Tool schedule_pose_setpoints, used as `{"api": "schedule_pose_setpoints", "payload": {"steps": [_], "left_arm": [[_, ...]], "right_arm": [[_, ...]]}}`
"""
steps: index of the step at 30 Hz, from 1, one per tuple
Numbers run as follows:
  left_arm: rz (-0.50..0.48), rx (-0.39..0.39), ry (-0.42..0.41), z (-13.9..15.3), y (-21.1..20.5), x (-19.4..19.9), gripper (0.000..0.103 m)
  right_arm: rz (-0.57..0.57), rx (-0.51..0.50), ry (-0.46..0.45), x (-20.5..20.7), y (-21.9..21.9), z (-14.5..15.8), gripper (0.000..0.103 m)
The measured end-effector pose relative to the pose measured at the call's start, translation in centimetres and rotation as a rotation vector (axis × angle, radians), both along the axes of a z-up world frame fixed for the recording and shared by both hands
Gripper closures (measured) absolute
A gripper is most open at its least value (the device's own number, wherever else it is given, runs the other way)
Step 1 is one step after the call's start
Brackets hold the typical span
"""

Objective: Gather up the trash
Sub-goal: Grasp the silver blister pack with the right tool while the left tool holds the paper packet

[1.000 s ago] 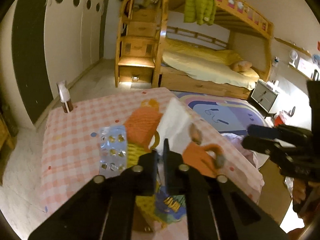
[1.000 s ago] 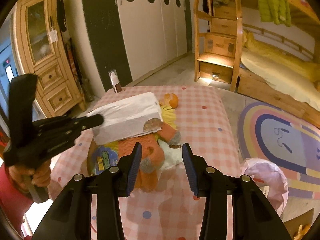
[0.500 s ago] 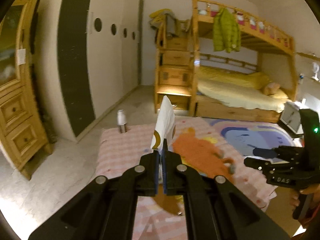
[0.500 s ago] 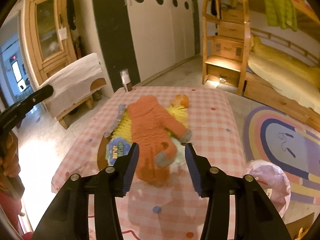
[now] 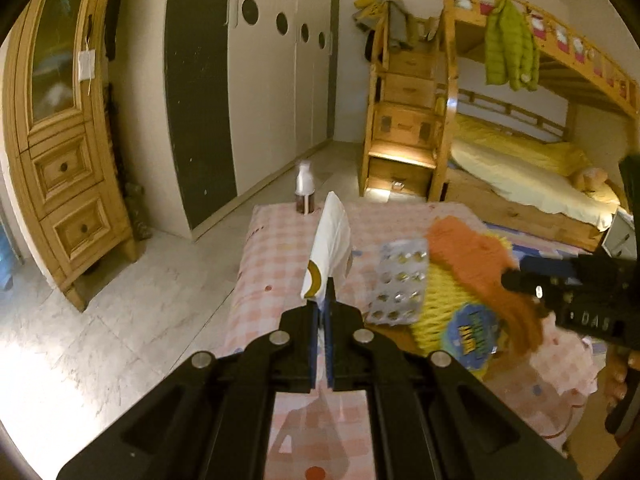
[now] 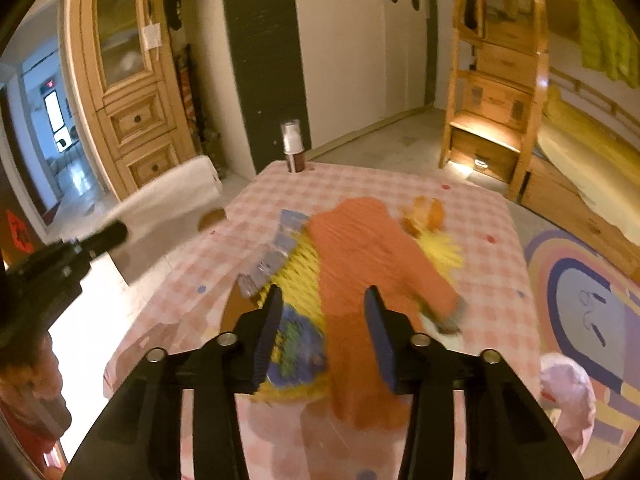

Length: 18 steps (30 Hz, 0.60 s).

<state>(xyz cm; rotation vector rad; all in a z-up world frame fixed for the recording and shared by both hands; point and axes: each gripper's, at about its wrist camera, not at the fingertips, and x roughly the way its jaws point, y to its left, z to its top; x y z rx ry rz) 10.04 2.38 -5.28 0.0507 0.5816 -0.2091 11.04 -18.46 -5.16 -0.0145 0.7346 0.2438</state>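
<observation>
My left gripper [image 5: 323, 304] is shut on a white paper bag [image 5: 330, 246] with a brown mark and holds it edge-on above the left side of the pink checked table [image 5: 272, 248]. The bag also shows in the right wrist view [image 6: 168, 196], off the table's left edge. My right gripper [image 6: 320, 320] is open and empty above an orange garment [image 6: 360, 264]. The garment lies over a yellow knit piece [image 6: 298, 280] and a blue-labelled snack packet [image 6: 294, 344]. A silver pill blister [image 5: 398, 284] lies beside the garment.
A small brown bottle with a white cap [image 6: 293, 152] stands at the table's far edge. A pink-lined bag [image 6: 566, 392] sits on the floor at the table's right. A wooden cabinet [image 5: 68, 152], wardrobe doors and a bunk bed [image 5: 520, 160] surround the table.
My left gripper has lifted the white bag off the pile and swung it left, then lowered back toward the table. The orange garment is now uncovered. My right gripper stayed open and moved slightly closer.
</observation>
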Motion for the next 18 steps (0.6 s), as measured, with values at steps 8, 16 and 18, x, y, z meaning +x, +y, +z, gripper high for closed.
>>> {"api": "schedule_pose_setpoints", "payload": {"steps": [8,16,18], "left_arm": [[-0.049,0.018,0.092,-3.9,-1.1,1.9,0.103],[-0.09,0.037,0.109,-4.8,-2.1,2.5,0.103],[-0.095,0.037,0.109,-4.9,-2.1,2.6,0.103]], "right_arm": [[0.043,-0.011,0.036,4.9,3.0,-1.1,0.072],[0.035,0.02,0.103,7.1,4.0,-3.0,0.072],[0.034,0.018,0.107,7.2,4.3,-3.3,0.072]]}}
